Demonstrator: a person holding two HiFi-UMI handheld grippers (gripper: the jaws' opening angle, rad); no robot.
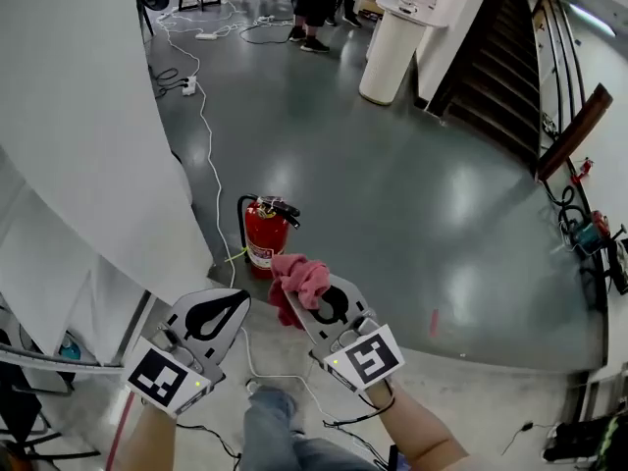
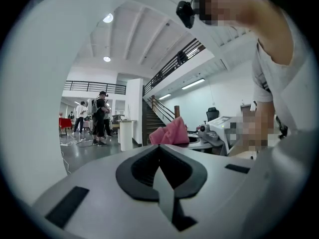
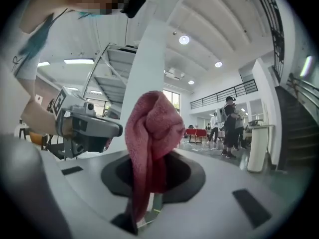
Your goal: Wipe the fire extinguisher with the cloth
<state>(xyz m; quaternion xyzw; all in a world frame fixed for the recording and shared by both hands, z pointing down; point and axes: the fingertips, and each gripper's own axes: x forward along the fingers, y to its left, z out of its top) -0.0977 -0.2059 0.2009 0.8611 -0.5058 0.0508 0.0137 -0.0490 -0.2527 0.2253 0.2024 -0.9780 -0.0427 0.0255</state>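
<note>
A red fire extinguisher (image 1: 265, 235) with a black handle stands upright on the grey floor, close beside the white wall. Just in front of it hangs a pink cloth (image 1: 299, 280), bunched up, with my right gripper (image 1: 310, 305) shut on it. In the right gripper view the cloth (image 3: 151, 136) rises from between the jaws and hides the extinguisher. My left gripper (image 1: 235, 304) is to the left of the cloth, shut, with nothing in it. Its jaws meet in the left gripper view, where the cloth (image 2: 172, 132) shows beyond the left gripper (image 2: 159, 149).
A large white wall (image 1: 88, 116) fills the left. White cables (image 1: 206, 155) and a power strip (image 1: 188, 86) run over the floor behind the extinguisher. Farther back are a white round column (image 1: 391, 57), a staircase (image 1: 500, 57) and standing people (image 1: 316, 8). Tools (image 1: 589, 234) lie at the right.
</note>
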